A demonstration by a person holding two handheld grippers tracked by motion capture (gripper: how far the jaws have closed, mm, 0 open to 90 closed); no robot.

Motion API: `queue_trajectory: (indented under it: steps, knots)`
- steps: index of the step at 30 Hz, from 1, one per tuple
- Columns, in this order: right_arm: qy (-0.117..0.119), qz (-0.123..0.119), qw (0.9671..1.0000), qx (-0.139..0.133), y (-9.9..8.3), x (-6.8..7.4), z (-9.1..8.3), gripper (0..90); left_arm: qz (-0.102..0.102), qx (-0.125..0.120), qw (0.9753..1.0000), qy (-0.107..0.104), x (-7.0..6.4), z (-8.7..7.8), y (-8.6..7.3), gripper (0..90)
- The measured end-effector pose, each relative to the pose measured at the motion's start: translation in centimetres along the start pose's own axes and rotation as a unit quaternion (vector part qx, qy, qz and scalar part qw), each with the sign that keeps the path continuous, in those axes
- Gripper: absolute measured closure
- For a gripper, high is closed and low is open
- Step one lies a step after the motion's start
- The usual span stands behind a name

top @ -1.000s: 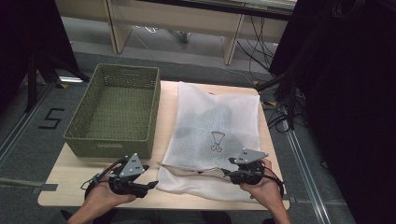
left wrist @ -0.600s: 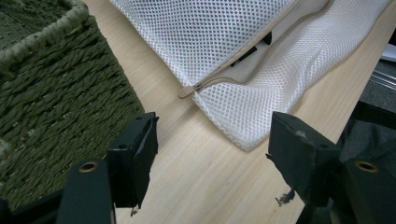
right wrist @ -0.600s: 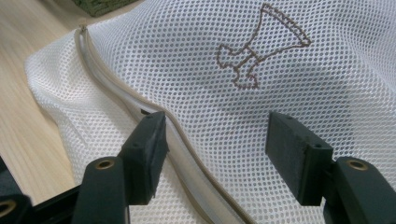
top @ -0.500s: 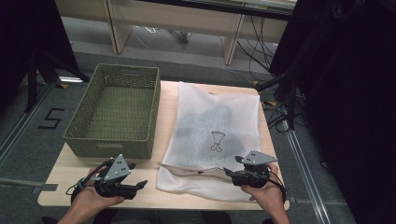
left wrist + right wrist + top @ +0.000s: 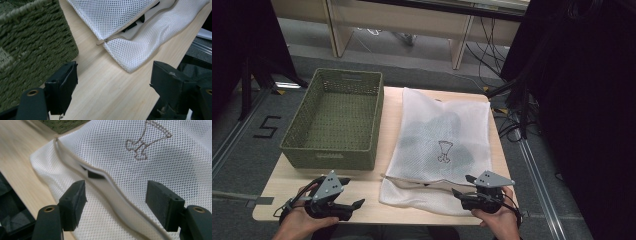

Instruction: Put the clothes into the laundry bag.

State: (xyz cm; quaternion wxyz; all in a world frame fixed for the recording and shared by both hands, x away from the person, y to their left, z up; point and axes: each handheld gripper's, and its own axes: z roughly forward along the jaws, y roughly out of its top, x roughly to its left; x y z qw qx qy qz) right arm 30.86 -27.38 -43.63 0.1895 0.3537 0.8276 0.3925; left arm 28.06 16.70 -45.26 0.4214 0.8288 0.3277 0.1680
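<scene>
A white mesh laundry bag (image 5: 444, 145) lies flat on the light wooden table (image 5: 282, 182), filling the centre and right of the high view. The fabric is a fine open net, translucent enough that dark contents show through as a grey shadow in its middle. A small brown emblem (image 5: 444, 151) is printed on the upper face. Near the bag's lower end a beige zip (image 5: 422, 180) runs across its width; it is partly undone, the seam gaping slightly, and a dark item shows in the gap in both gripper views. The zip's left end sits at the bag's left edge, at the centre top of the left gripper view (image 5: 101, 42).

The right gripper (image 5: 467, 187) sits at the lower right of the high view, held in a hand (image 5: 497, 220), with its jaws spread wide and nothing between them. In the right gripper view the bag lies directly ahead of and beneath the jaws, the open zip seam (image 5: 110, 182) running diagonally between the two pads; whether the pads touch the mesh cannot be told.

The left gripper (image 5: 354, 192) is at the lower left of the high view, over bare table, jaws likewise spread and empty. The bag's lower left corner (image 5: 130, 67) lies ahead of it, near but apart.

A green woven basket (image 5: 337, 117) stands at the left of the table, just beside the bag's left edge, and fills the upper left of the left gripper view.
</scene>
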Motion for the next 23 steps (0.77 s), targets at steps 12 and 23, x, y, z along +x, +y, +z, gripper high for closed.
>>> queue_trajectory:
  steps: [12,23]
  knots:
    - [0.009,-0.005,0.9998,0.018,-1.4,0.9,-0.6,32.8,0.001,0.001,1.0000,0.000,-0.3,-0.3,-0.6,16.4]
    - [0.000,-0.018,0.9996,0.024,-1.5,0.7,-0.5,32.8,0.006,0.004,1.0000,0.004,-0.3,-0.2,-0.6,16.5]
